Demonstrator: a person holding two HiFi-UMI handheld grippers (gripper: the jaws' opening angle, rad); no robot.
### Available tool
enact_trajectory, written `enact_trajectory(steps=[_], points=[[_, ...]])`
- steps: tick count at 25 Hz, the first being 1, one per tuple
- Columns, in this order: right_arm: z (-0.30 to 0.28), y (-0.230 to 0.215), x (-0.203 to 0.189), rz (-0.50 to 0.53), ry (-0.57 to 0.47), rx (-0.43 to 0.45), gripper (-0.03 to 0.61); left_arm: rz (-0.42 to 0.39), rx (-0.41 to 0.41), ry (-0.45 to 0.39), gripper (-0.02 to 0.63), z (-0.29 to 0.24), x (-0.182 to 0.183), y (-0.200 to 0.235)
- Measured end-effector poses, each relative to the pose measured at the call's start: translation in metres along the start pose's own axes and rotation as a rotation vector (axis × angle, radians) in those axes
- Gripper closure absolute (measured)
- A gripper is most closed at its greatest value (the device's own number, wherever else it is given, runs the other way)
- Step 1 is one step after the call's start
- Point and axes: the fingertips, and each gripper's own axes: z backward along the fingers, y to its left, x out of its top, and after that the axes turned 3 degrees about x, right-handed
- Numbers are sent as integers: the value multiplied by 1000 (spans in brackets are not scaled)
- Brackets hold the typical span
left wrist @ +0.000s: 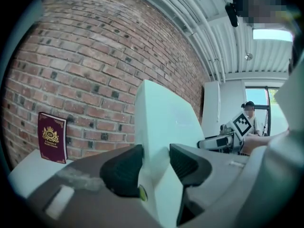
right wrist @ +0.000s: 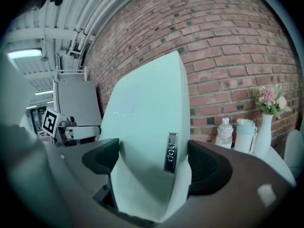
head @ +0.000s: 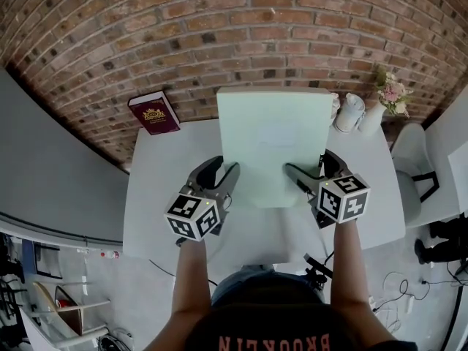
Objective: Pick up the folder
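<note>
A pale mint-green folder (head: pixel 272 143) is lifted off the white table (head: pixel 157 196) and held between both grippers, tilted up toward the brick wall. My left gripper (head: pixel 228 178) is shut on the folder's left edge (left wrist: pixel 154 127), its black pads (left wrist: pixel 121 167) pressing on both faces. On the right edge (right wrist: pixel 152 127), beside a small metal clasp (right wrist: pixel 171 152), my right gripper (head: pixel 301 179) is shut on the folder as well. In each gripper view the folder rises upright between the jaws and hides much of what lies behind.
A maroon book with a gold crest (head: pixel 153 112) leans against the brick wall at the table's back left. At the back right stand white bottles (head: pixel 349 112) and a white vase of pink flowers (head: pixel 392 93). A white chair (head: pixel 414 168) sits to the table's right.
</note>
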Motion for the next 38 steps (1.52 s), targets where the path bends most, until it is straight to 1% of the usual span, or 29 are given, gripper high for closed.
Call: enact_trajectory(steps=[4, 8, 14, 19, 23, 28, 38], points=[[9, 7, 24, 55, -79, -7, 123, -22, -4, -66, 425, 5, 21, -4], [22, 17, 42, 101, -119, -14, 123, -45, -7, -113, 425, 14, 37, -12], [34, 29, 67, 113, -178, -10, 124, -55, -6, -179, 425, 27, 65, -17], [41, 38, 82, 115, -226, -7, 126, -92, 2, -223, 425, 36, 87, -22], [45, 45, 94, 107, -264, -2, 126, -106, 1, -253, 425, 43, 104, -23], [52, 49, 106, 123, -287, -20, 127, -110, -10, -285, 425, 44, 117, -26], [56, 53, 113, 141, -302, -37, 132, -120, -23, -314, 425, 46, 126, -29]])
